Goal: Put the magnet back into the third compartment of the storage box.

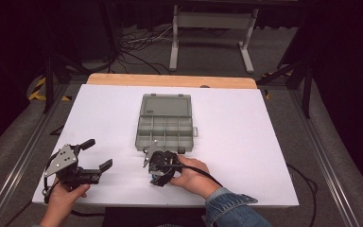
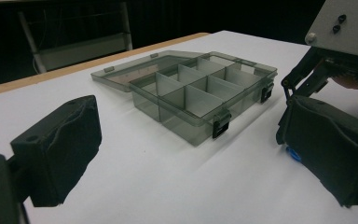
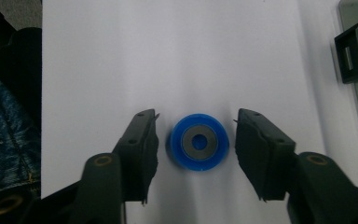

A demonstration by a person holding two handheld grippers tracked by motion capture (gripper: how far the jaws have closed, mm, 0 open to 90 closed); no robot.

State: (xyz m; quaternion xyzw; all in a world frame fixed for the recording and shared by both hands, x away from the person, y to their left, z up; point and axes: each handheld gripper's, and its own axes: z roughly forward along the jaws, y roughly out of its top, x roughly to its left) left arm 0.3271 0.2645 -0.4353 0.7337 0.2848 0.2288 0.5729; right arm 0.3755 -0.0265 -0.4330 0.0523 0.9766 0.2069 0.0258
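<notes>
The right claw (image 3: 196, 140) is pointing down at the white worktop (image 3: 177, 56), its jaws straddling a blue wheel (image 3: 198, 142) but not yet touching it, just in front of the open grey box (image 1: 164, 124). The left claw (image 1: 92, 153) is resting open nearby. Uneven closing is likely to push the wheel aside.

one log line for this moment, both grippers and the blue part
right gripper: open, jaws either side of blue wheel, not touching | left gripper: open, nothing between jaws | compartment box: lid open
</notes>
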